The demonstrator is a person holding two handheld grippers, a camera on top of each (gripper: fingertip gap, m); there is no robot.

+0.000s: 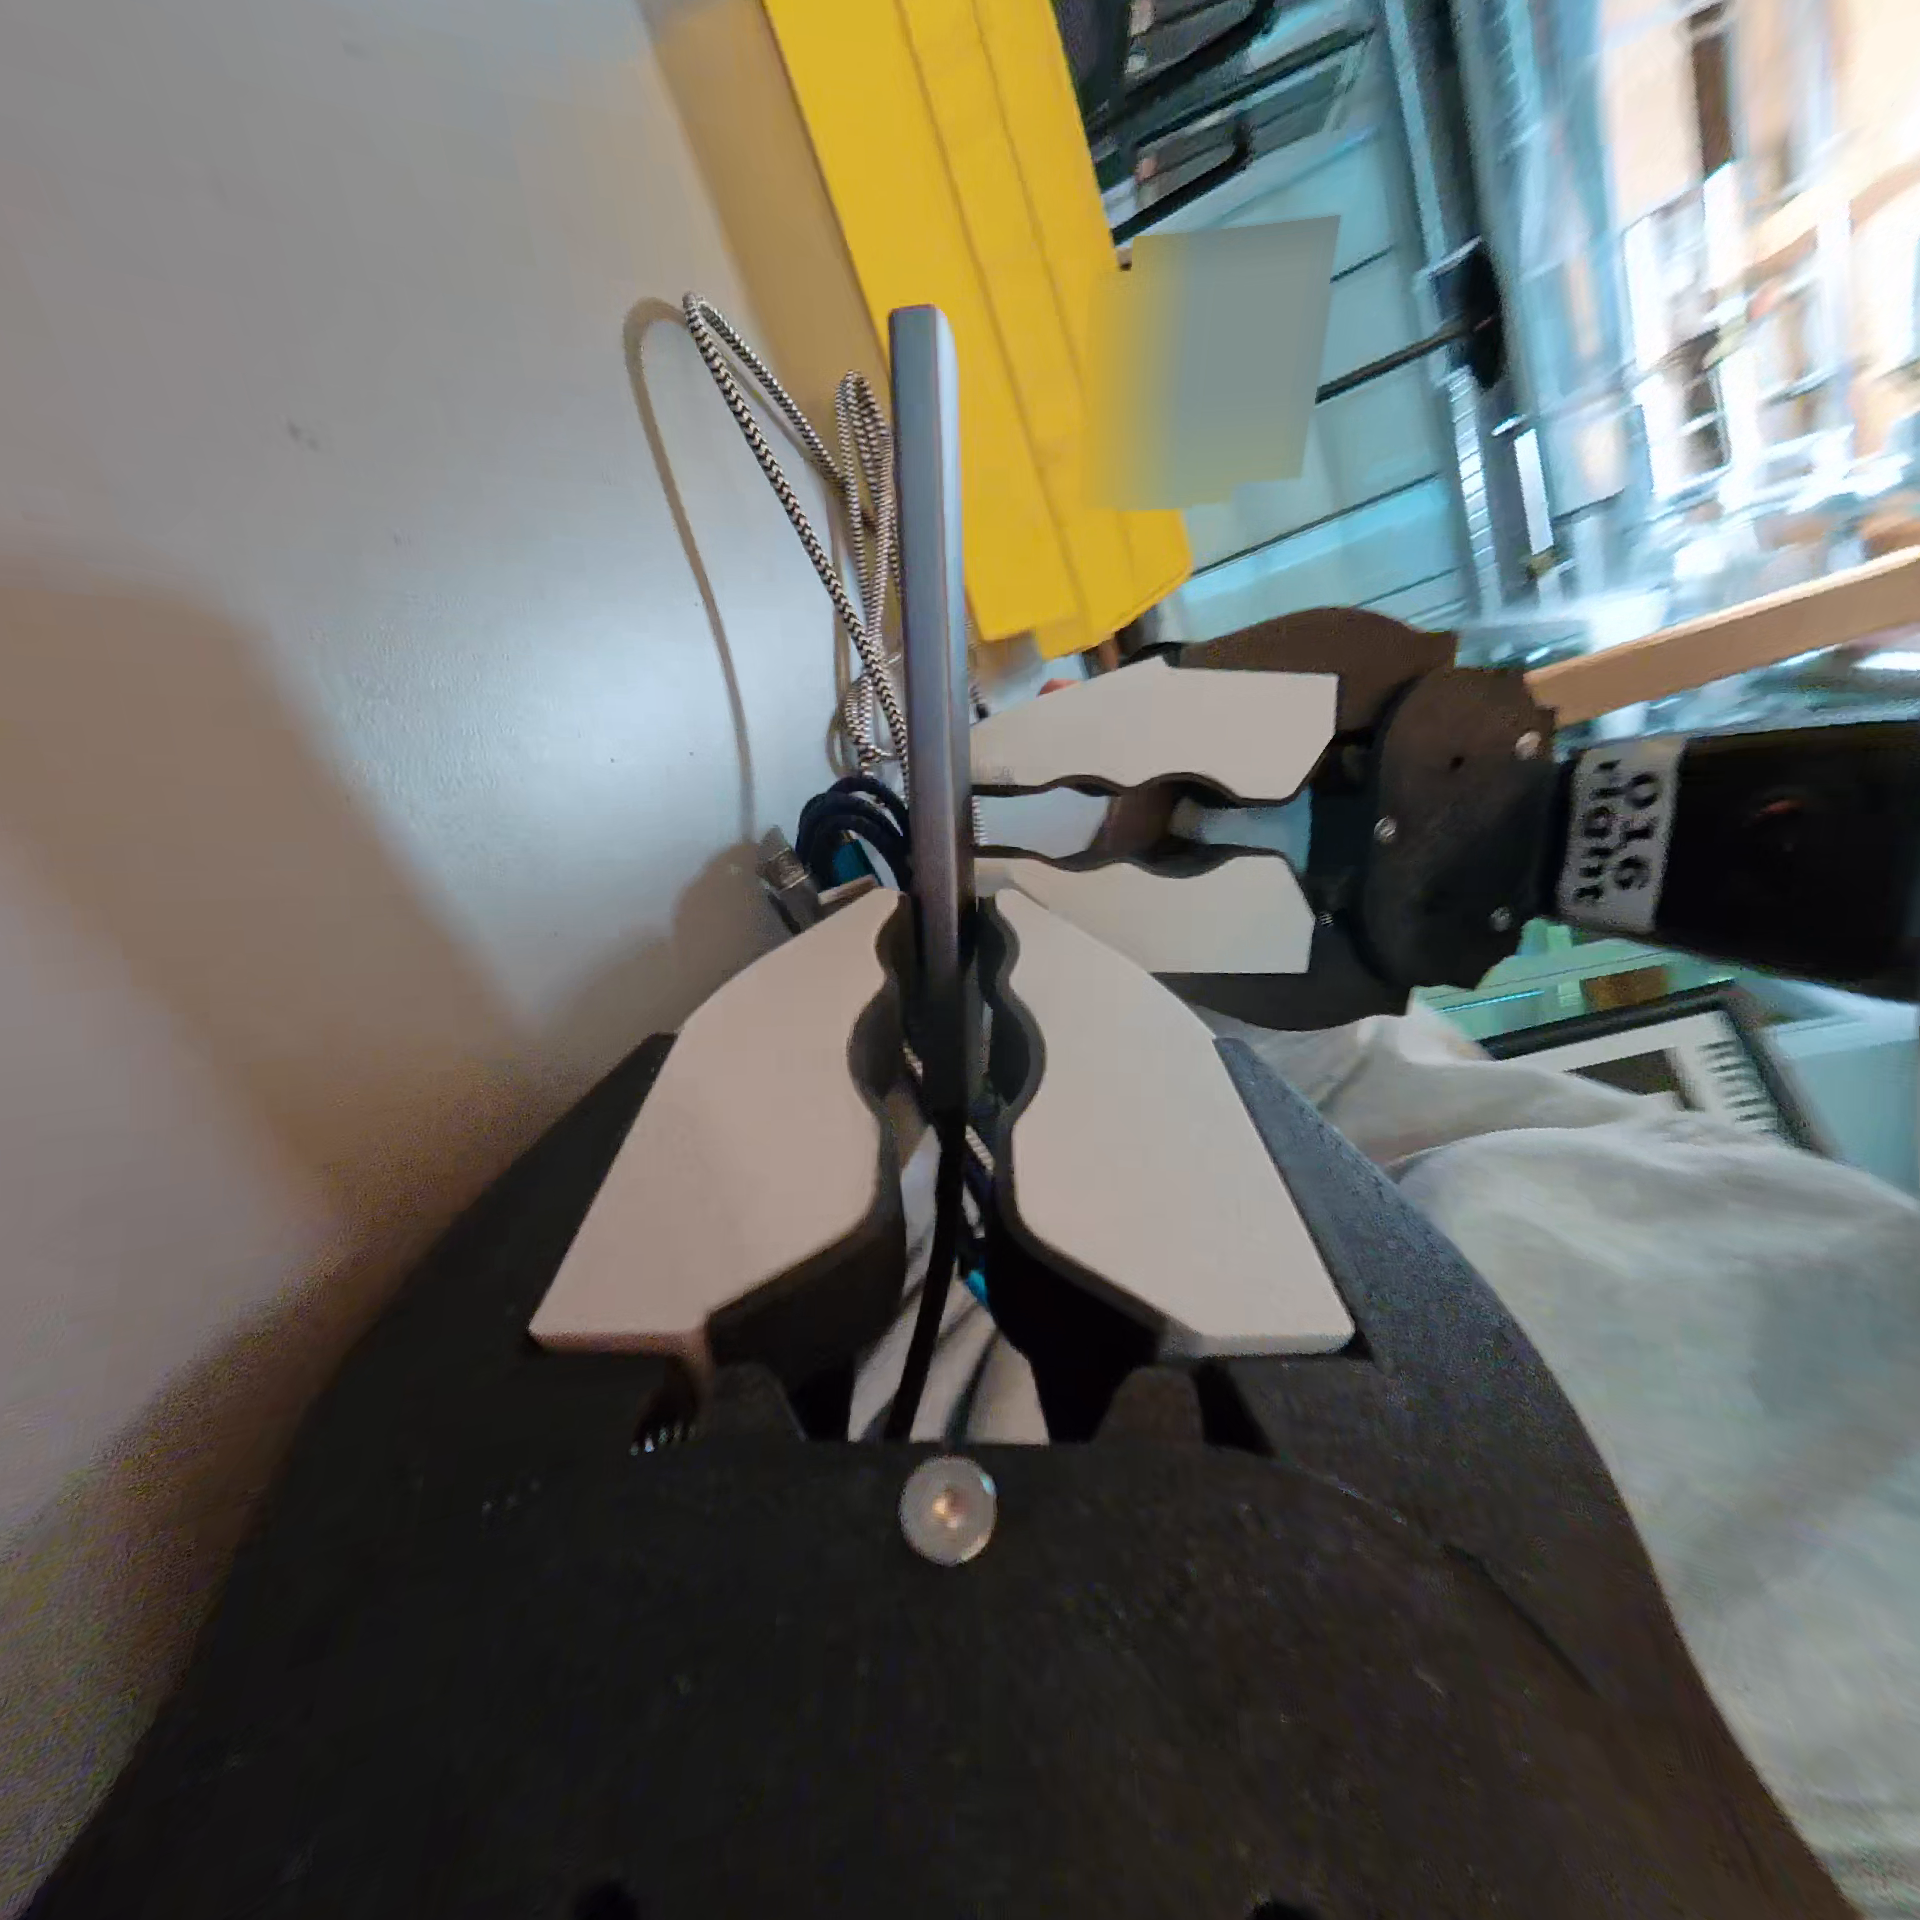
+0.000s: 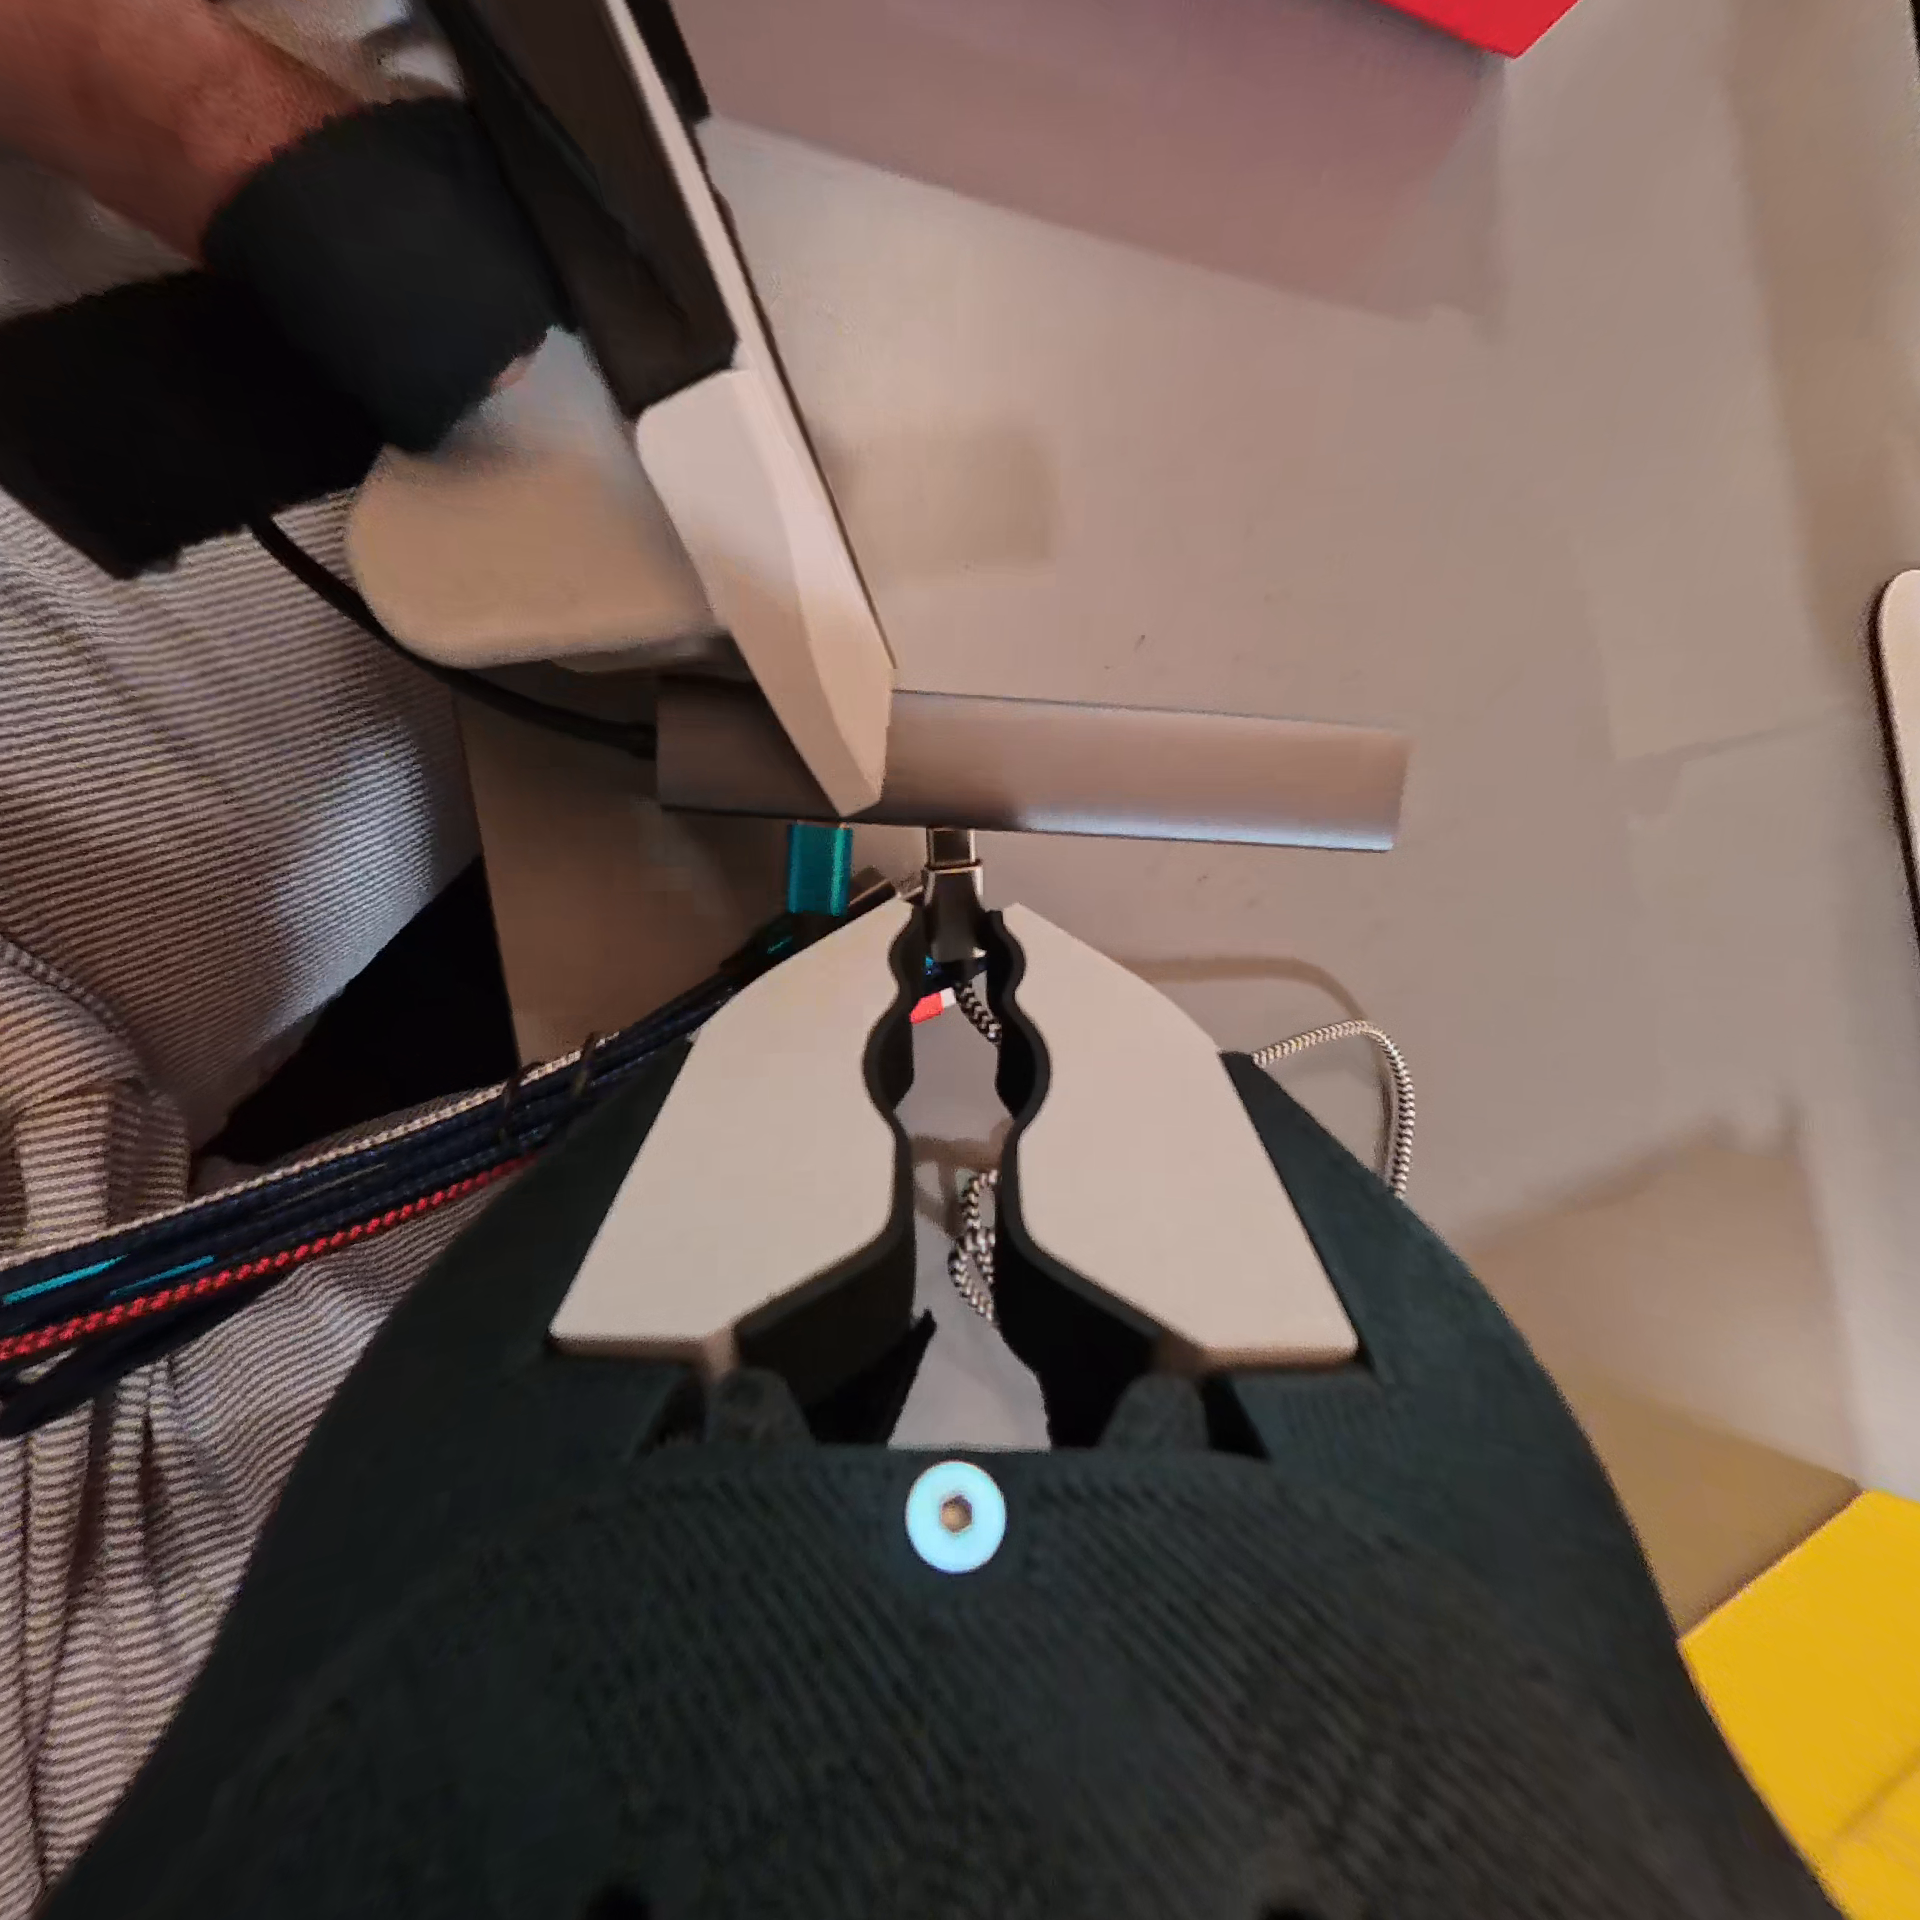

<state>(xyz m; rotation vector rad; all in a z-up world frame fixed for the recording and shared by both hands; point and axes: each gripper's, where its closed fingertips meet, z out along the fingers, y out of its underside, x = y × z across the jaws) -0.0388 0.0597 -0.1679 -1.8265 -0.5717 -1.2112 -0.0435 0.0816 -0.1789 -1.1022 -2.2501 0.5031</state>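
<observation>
My left gripper (image 1: 940,920) is shut on a slim grey metal hub (image 1: 928,623), which stands edge-on between its pads with a thin black cord trailing back. In the right wrist view the hub (image 2: 1143,769) lies crosswise, with one left finger (image 2: 769,582) over its left part. My right gripper (image 2: 956,925) is shut on the metal plug (image 2: 951,883) of a black-and-white braided cable (image 2: 1382,1081). The plug's tip meets the hub's long edge. A teal plug (image 2: 819,868) sits at that edge just to the left. The right gripper also shows in the left wrist view (image 1: 987,821), beside the hub.
A white tabletop (image 1: 364,416) lies under the hub. A bundle of dark blue and red cables (image 2: 312,1216) runs off to the left over striped cloth (image 2: 156,831). A yellow object (image 1: 987,312) lies beyond the hub. A gloved hand (image 2: 312,270) holds the left gripper. My two grippers' fingertips are within a few centimetres of each other.
</observation>
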